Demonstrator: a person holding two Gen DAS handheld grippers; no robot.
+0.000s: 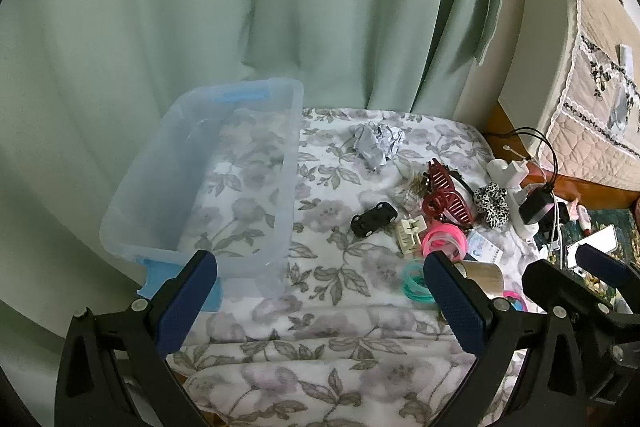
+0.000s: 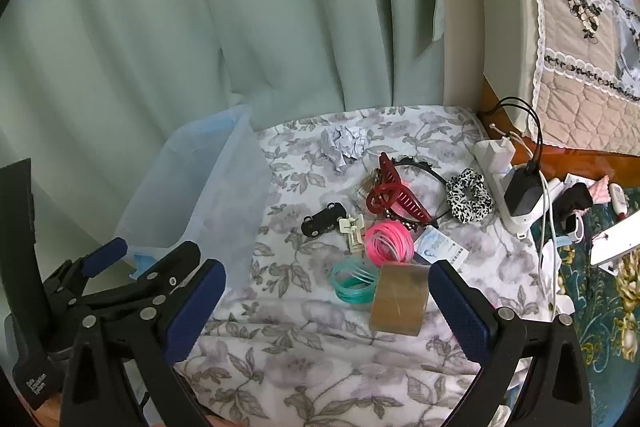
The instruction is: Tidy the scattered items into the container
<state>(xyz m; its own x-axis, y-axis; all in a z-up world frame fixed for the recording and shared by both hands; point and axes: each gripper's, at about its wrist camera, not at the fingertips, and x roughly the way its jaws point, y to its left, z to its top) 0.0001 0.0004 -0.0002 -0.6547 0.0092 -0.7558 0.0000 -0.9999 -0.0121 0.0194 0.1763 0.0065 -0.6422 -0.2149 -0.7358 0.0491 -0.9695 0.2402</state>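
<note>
A clear plastic bin (image 1: 289, 163) with blue handles stands at the left of the floral blanket (image 1: 320, 331), and it looks empty. To its right lie crumpled paper (image 1: 378, 143), a black toy car (image 1: 374, 219), a red hair claw (image 1: 444, 195), a cream clip (image 1: 412, 231), pink bangles (image 1: 444, 243), teal bangles (image 2: 354, 281), a leopard scrunchie (image 2: 468, 199), a small packet (image 2: 440, 247) and a brown tape roll (image 2: 400, 303). My left gripper (image 1: 320, 291) is open beside the bin's near corner. My right gripper (image 2: 326, 295) is open, just short of the tape roll.
A green curtain (image 1: 240, 7) hangs behind the blanket. A white power strip (image 2: 516, 195) with chargers and cables sits at the blanket's right edge. Beyond it are a quilted cover (image 2: 580, 47), a patterned rug (image 2: 600, 287) and small clutter.
</note>
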